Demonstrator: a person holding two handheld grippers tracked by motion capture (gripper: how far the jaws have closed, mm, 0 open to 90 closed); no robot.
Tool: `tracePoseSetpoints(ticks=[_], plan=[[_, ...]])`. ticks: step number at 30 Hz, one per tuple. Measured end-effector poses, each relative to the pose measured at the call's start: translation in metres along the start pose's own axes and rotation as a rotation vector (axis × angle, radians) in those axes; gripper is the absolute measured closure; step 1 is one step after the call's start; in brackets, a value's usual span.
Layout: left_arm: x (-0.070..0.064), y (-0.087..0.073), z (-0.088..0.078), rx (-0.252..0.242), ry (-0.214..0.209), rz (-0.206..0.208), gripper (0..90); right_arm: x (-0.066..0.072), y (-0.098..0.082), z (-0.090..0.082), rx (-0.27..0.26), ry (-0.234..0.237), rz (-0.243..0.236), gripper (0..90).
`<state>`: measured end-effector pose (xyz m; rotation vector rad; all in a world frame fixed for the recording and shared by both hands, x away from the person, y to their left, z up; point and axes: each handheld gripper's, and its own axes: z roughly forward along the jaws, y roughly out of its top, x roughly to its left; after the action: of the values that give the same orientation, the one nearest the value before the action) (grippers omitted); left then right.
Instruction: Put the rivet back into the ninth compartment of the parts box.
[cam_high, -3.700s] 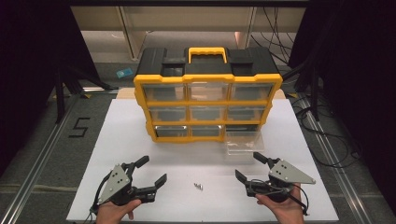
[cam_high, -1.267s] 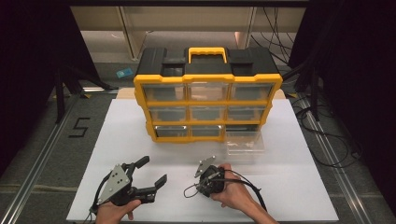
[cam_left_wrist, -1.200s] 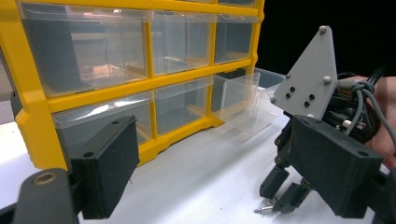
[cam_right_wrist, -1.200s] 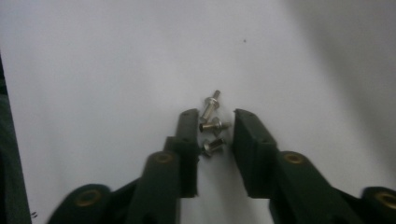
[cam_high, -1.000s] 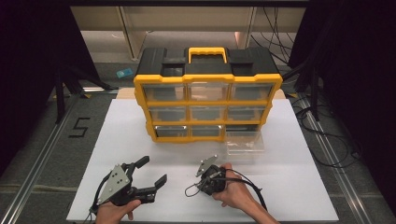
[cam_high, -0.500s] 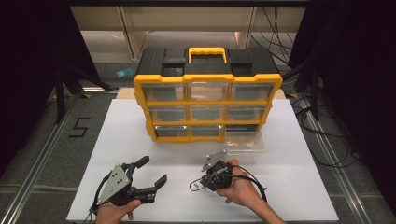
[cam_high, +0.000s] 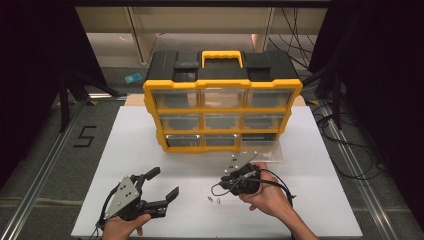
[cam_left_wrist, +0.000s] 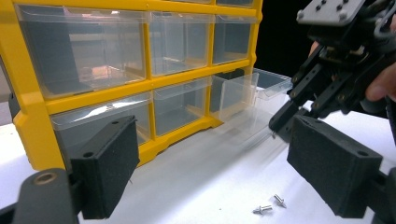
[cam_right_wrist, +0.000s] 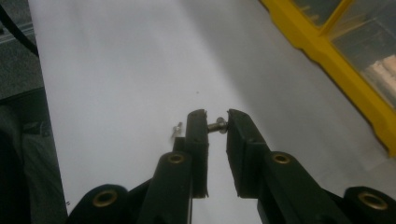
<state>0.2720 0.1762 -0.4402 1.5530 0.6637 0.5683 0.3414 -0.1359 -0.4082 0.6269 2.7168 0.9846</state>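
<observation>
A flat white bench (cam_high: 125, 145) fills the middle of the floor space, with dark grey floor on either side. At its far half stands a yellow and black plastic organiser cabinet with clear drawers (cam_high: 222, 100), three rows of three. One clear plastic drawer (cam_high: 265, 150) rests on the bench just in front of the cabinet's lower right corner. On the near half, between the person's two hands, lie a few small silver rivet-like fasteners (cam_high: 214, 199), close together on the bare white surface.

High view overlooks the table (cam_high: 320, 165); both gripper views sit low, sharing its yellow organizer (cam_high: 222, 107).
</observation>
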Motion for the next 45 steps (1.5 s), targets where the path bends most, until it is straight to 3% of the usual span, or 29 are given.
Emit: tracePoseSetpoints(ticks=[15,22,32,45], plan=[[0.0,0.0,0.0,-0.002,0.0,-0.005,16.1,-0.009,0.006,-0.03,-0.077,-0.048,0.002,79.2],[0.0,0.0,0.0,-0.001,0.001,-0.006,16.1,-0.02,0.006,-0.049,-0.106,-0.071,0.012,79.2],[0.0,0.0,0.0,-0.004,0.001,-0.01,16.0,-0.029,0.004,-0.061,-0.135,-0.107,0.037,79.2],[0.0,0.0,0.0,-0.005,0.001,-0.008,16.0,-0.052,-0.009,-0.073,-0.166,-0.182,0.075,79.2]])
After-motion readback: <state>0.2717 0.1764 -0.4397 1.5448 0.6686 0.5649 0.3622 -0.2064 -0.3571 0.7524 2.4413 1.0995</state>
